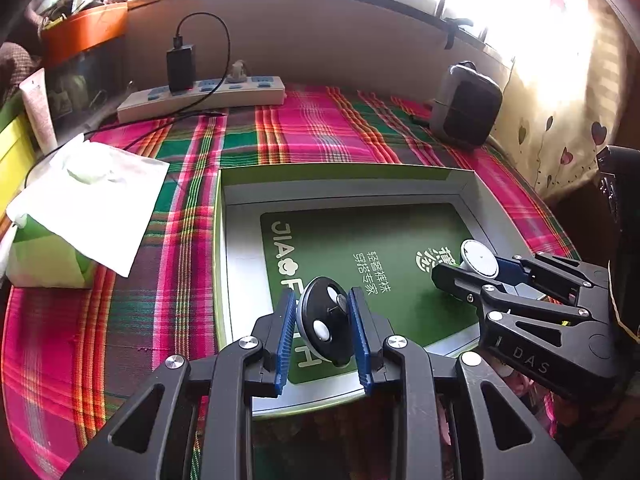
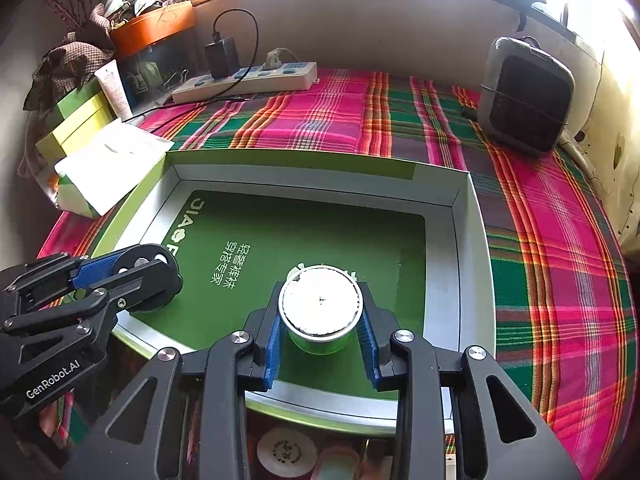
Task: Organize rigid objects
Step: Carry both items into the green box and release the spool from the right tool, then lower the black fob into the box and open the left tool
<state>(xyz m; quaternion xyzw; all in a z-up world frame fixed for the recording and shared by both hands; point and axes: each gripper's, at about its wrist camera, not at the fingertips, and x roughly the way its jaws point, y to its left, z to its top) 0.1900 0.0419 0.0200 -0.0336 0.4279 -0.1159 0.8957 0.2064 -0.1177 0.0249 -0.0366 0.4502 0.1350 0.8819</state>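
Note:
A shallow box (image 1: 228,220) with a green printed floor lies on the plaid cloth; it also shows in the right wrist view (image 2: 472,216). My left gripper (image 1: 322,334) is shut on a black round disc (image 1: 326,330) with white spots, held edge-up over the box's near left part; it shows in the right wrist view too (image 2: 146,276). My right gripper (image 2: 322,338) is shut on a small green jar with a white lid (image 2: 320,300), over the box's near right part. The jar's lid (image 1: 478,258) shows in the left wrist view.
A white power strip (image 1: 204,98) with a black charger and cable lies at the back. A tissue pack (image 1: 80,216) sits left of the box. A grey and black device (image 2: 524,96) stands at the back right. Round items (image 2: 286,454) lie below the near edge.

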